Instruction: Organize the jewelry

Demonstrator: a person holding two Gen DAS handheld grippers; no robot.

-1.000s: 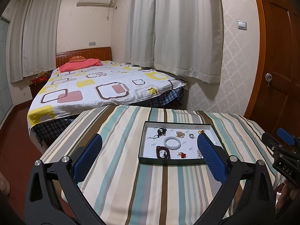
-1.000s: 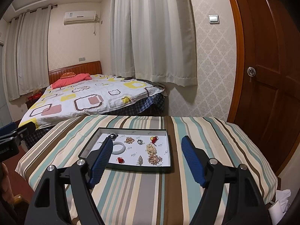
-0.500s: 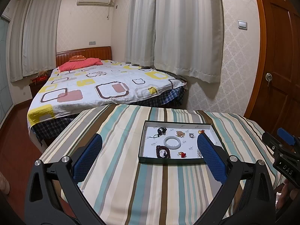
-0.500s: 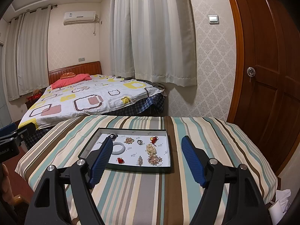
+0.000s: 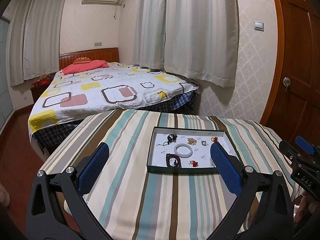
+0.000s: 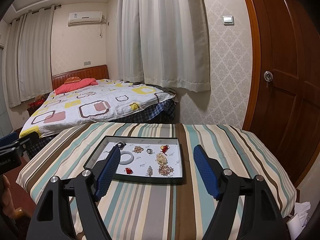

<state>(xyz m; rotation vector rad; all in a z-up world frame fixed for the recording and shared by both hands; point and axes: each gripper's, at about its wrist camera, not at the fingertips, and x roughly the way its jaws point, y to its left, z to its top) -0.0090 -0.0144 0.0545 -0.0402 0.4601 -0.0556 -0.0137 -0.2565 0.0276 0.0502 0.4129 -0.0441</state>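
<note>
The room is a bedroom with a bed (image 5: 112,94) under a patterned cover, pale curtains (image 6: 164,40) and a brown wooden door (image 6: 288,76) at the right. A table under a striped cloth (image 5: 160,196) stands in front of the bed. A shallow dark-walled tray (image 6: 136,180) with a white floor sits on the cloth. The jewelry lies loose in the tray: a white bangle (image 5: 183,150), a dark bead bracelet (image 5: 173,160), a pale bead cluster (image 6: 161,158), a small red piece (image 6: 128,170) and several smaller pieces, set apart from one another. The left gripper (image 5: 160,170) hovers above the cloth near the tray, jaws spread wide, holding nothing. The right gripper (image 6: 158,172) hovers over the tray's near side, likewise wide and empty.
</note>
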